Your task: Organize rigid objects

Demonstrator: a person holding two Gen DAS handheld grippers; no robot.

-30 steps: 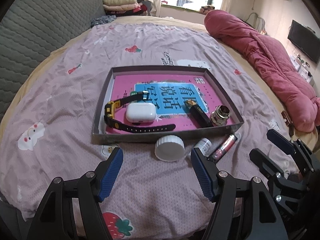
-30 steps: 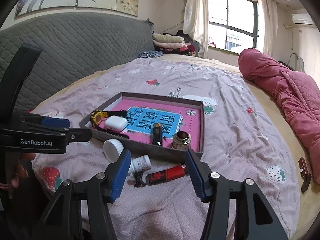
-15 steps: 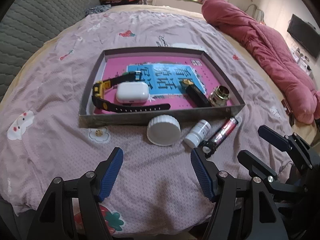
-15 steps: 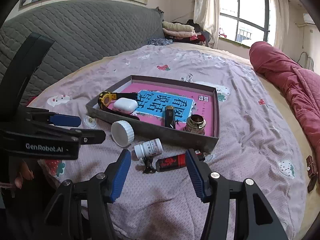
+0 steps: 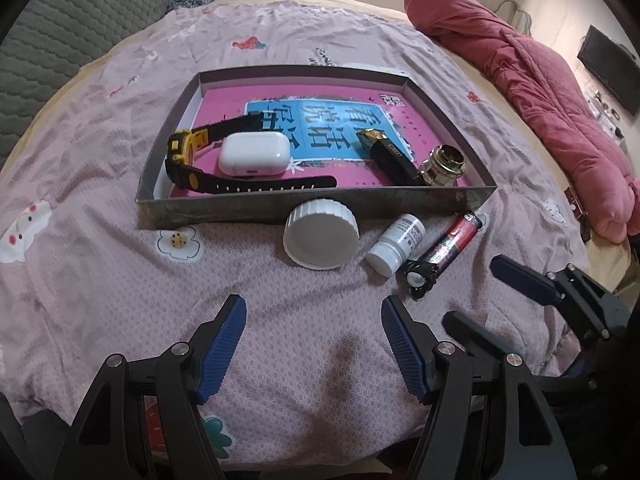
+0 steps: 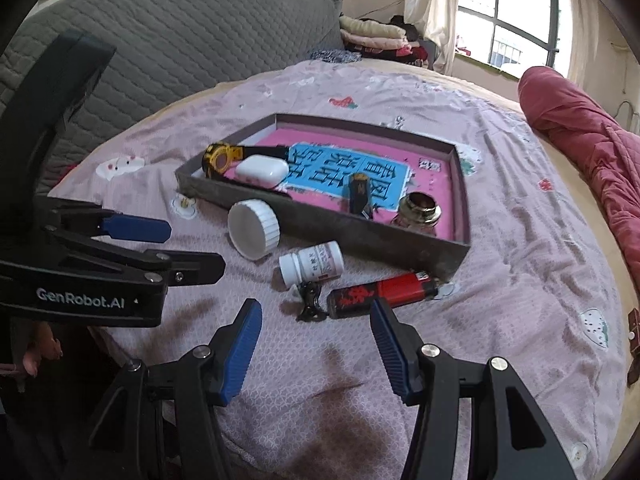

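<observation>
A shallow grey box (image 5: 304, 204) (image 6: 360, 236) with a pink and blue lining lies on the bed. It holds a black and yellow watch (image 5: 188, 152), a white earbud case (image 5: 254, 154), a black and gold stick (image 5: 390, 156) and a brass fitting (image 5: 444, 164). In front of it on the bedspread lie a white jar lid (image 5: 320, 234) (image 6: 253, 229), a small white pill bottle (image 5: 396, 244) (image 6: 312, 263) and a red and black lighter (image 5: 450, 246) (image 6: 380, 292). My left gripper (image 5: 314, 344) is open and empty below the lid. My right gripper (image 6: 316, 344) is open and empty just short of the lighter.
A rolled red quilt (image 5: 532, 76) lies along the right side of the bed. A grey quilted headboard (image 6: 160, 52) stands at the left. Folded clothes (image 6: 376, 36) are stacked near the window. A small dark item (image 6: 634, 326) lies at the bed's right edge.
Both grippers have moved forward and down toward the loose items in front of the box; the items appear larger and nearer. Both stay open.
</observation>
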